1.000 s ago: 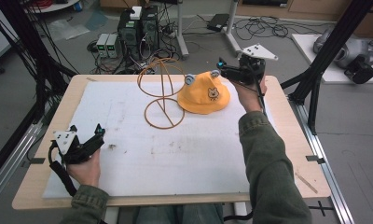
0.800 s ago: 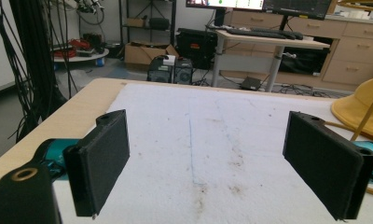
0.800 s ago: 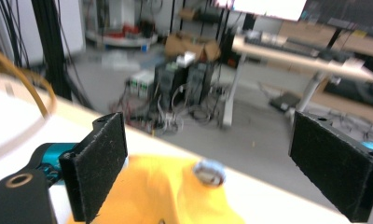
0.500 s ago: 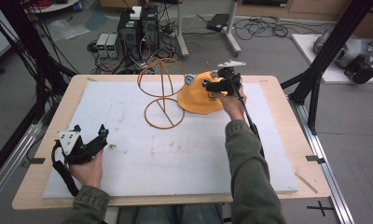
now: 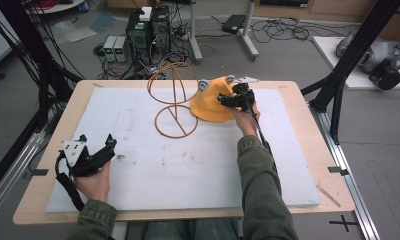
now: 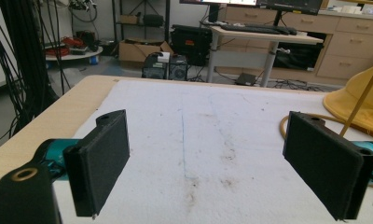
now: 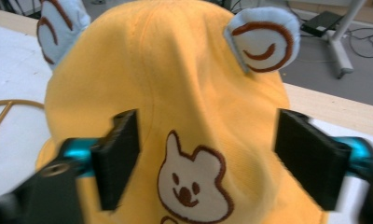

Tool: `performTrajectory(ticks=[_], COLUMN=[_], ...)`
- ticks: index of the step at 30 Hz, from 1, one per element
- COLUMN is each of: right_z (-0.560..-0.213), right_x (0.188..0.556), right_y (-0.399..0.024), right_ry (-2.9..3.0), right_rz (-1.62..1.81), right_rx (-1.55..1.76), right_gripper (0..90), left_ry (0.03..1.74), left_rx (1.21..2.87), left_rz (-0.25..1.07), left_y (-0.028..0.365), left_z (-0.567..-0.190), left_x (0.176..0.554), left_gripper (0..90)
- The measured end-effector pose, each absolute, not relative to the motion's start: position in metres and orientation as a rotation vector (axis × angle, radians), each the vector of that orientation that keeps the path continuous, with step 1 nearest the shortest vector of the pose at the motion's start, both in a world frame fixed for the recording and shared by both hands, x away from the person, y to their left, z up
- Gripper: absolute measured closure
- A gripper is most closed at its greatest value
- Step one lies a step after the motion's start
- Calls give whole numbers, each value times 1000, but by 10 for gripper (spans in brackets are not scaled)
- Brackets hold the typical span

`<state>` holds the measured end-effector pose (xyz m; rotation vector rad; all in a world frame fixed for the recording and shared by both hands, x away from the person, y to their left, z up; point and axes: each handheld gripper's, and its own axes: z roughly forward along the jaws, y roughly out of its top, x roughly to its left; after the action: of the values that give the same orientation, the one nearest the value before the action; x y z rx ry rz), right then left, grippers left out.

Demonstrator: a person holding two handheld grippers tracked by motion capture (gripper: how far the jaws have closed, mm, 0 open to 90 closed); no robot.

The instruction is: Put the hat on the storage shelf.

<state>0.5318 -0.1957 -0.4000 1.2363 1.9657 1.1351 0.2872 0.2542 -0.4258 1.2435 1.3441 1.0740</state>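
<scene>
- Right gripper view: the right gripper (image 7: 208, 158) has its two flat black jaws spread wide, one on each side of the yellow hat (image 7: 175, 93); whether the pads touch the cloth cannot be told.
- The jaw pads are matt, rectangular slabs on teal mounts.
- The hat is soft woven fabric with stitched seams running up the crown, a white bear face (image 7: 191, 182) outlined in brown embroidered at the front, and two pale blue round ears (image 7: 264, 39) with brown curls sewn near the top.
- High view: the right gripper (image 5: 236, 98) sits at the near right side of the hat (image 5: 211, 100), which lies at the far middle of the table, on the white foam sheet (image 5: 188, 165).
- Just left of the hat stands a thin wire hat stand (image 5: 174, 102), a round base ring with an upright looped frame; the hat's brim lies beside the ring.
- Left gripper view: the left gripper (image 6: 222, 168) has its jaws parted wide with nothing between them, above bare foam that is scuffed and speckled with dark marks.
- In the high view the left gripper (image 5: 95, 155) is held near the near left corner of the foam, well apart from hat and stand.
- The wooden table (image 5: 313, 125) shows as a border round the foam; the broad middle of the sheet is open.
</scene>
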Motion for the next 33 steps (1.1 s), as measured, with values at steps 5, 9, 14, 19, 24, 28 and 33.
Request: performTrajectory(ticks=[5,9,14,19,24,28,33], right_z=[-407,-406,-403,-398,-392,-381,-362], right_x=[534,531,527,523,518,512,502], right_y=[-193,-193,-193,-199,-209,-215,-224], right_ry=[2001,1976,1956,1939,1886,1839,1751], right_rz=[1134,1152,1112,1133,1175,1197,1274], right_rx=[1254,1243,1293,1291,1315,1312,1326], right_gripper=[398,813,878,877,877,877,876], left_ry=[1332,1335,1334,1332,1326,1323,1320], left_rx=[1247,1249,1241,1243,1238,1235,1235], left_rz=[1079,1076,1079,1080,1084,1083,1079], left_y=[253,254,255,254,253,253,252], left_z=[-425,-426,-425,-425,-424,-424,-423], left_x=[286,287,286,286,285,285,285], left_gripper=[148,148,148,148,148,148,148])
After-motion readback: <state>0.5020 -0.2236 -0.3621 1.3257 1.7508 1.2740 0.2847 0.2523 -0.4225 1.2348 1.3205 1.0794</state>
